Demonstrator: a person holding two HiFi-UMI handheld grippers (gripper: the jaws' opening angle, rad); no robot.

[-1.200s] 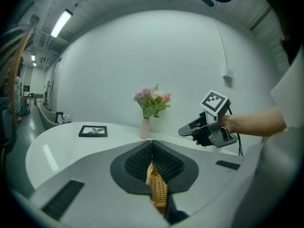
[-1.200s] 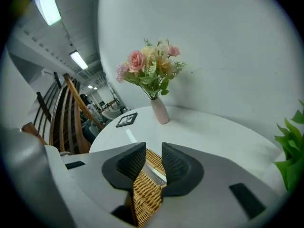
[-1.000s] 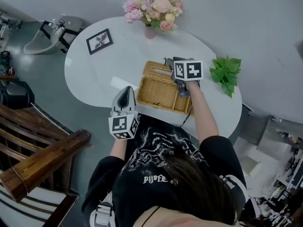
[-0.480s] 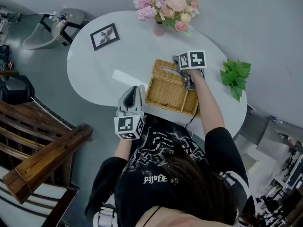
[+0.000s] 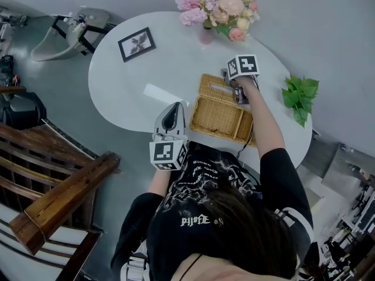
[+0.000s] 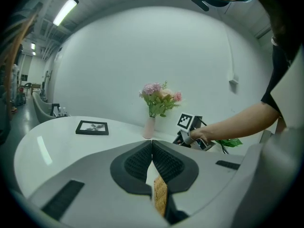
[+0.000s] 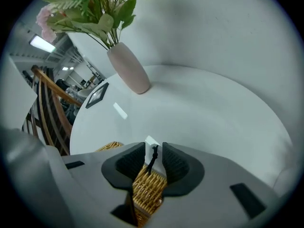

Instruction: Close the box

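A woven wicker box (image 5: 221,117) stands on the white table (image 5: 135,81), near its front edge. The box's lid (image 7: 148,186) is caught at its rim between the pads of my right gripper (image 5: 232,86), over the box's far right corner. A black cord and a white tag show at that rim. My left gripper (image 5: 171,111) hovers at the table's near edge, left of the box, shut and holding nothing. In the left gripper view its pads (image 6: 164,163) meet, a strip of the wicker box (image 6: 160,197) shows below them, and the right gripper (image 6: 191,136) is beyond.
A pink vase of flowers (image 5: 217,7) stands at the table's back. A black picture frame (image 5: 136,44) lies at the back left and a green leafy plant (image 5: 300,95) at the right. A white strip (image 5: 158,92) lies left of the box. Wooden furniture (image 5: 53,198) stands at the left.
My right gripper has drawn away toward the far side of the box, keeping its hold on the lid. The left gripper has hardly moved.
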